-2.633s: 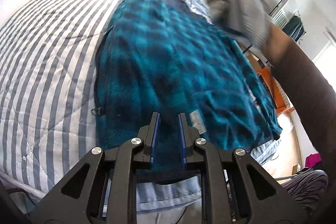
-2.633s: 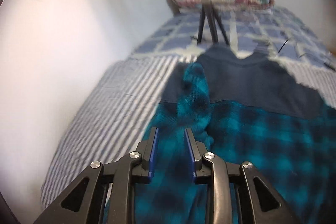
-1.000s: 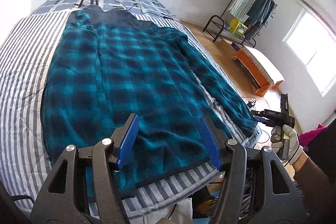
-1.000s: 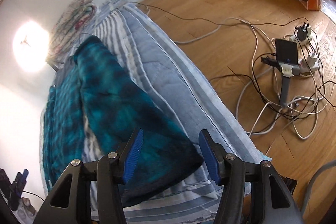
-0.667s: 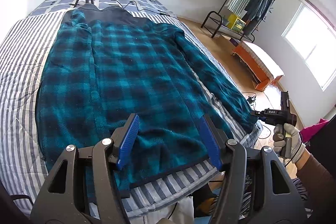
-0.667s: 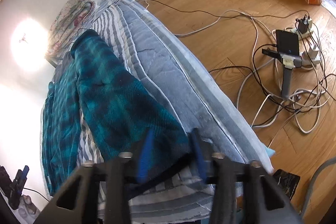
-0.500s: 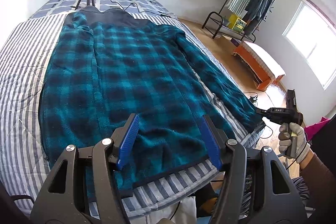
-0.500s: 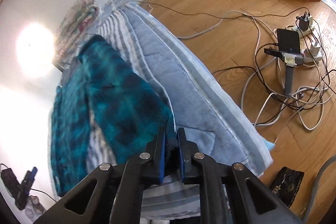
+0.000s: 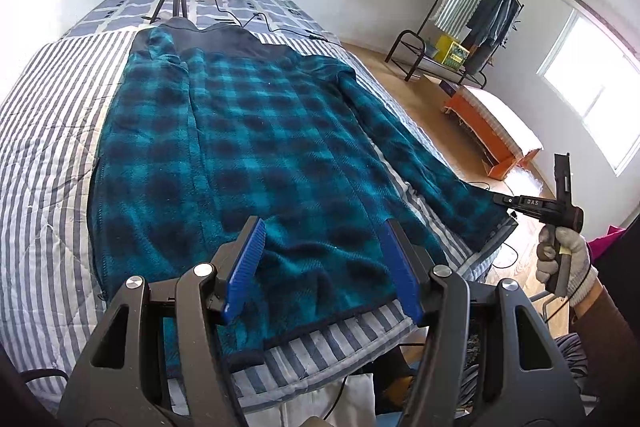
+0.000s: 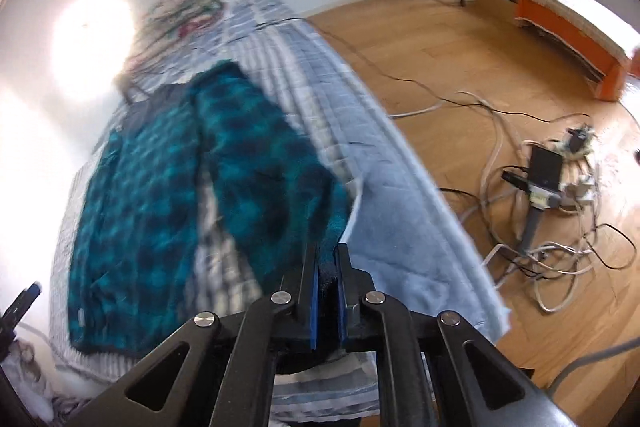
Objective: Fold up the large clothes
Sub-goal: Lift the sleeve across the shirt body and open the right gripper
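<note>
Teal plaid jacket [image 9: 256, 155] lies flat on the striped bed [image 9: 44, 163], collar at the far end by the tripod, hem near; long axis runs near-to-far. One sleeve [image 9: 432, 171] trails along the bed's right edge, its cuff at the near-right corner.

Right gripper [image 10: 327, 279], pads pressed together, pinches that cuff; cloth sits between the blue pads. In the left wrist view it shows at the right, gloved hand [image 9: 562, 259] on the handle.

Left gripper [image 9: 322, 267] hangs spread over the hem w/ nothing between its pads.

Key relation: jacket body lies left of the pinched cuff, so the sleeve likely needs carrying leftward, across the long axis, onto the body. Right hand is nearer, already on it.
</note>
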The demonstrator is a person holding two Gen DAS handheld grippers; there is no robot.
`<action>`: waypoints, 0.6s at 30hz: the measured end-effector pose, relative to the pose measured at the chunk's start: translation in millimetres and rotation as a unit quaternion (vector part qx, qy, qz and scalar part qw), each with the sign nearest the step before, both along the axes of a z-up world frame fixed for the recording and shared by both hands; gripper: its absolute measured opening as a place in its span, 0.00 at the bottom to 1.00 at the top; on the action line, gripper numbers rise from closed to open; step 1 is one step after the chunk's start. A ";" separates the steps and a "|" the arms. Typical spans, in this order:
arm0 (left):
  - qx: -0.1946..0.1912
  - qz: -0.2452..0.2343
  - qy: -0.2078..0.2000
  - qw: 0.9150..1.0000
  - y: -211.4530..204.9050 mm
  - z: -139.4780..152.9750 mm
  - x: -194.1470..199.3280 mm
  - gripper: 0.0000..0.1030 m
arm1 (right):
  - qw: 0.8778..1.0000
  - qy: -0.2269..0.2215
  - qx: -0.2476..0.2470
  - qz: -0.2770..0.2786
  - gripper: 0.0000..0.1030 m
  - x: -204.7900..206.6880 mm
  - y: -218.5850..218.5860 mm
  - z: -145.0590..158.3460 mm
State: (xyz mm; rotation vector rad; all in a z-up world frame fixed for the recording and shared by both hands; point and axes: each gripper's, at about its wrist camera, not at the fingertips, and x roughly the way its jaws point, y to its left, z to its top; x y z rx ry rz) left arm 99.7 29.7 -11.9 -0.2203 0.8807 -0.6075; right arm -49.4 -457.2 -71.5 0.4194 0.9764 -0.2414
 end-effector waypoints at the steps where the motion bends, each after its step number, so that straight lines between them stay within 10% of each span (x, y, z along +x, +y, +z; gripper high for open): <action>1: 0.000 0.000 -0.001 1.000 0.6 0.6 -0.6 0.60 | 1.000 0.002 -0.001 -0.008 0.05 -2.0 -7.3 -1.0; 18: 0.005 -0.025 -0.001 1.000 -14.1 -2.5 -3.0 0.60 | 0.999 -0.030 -0.003 0.028 0.05 -5.4 3.6 18.4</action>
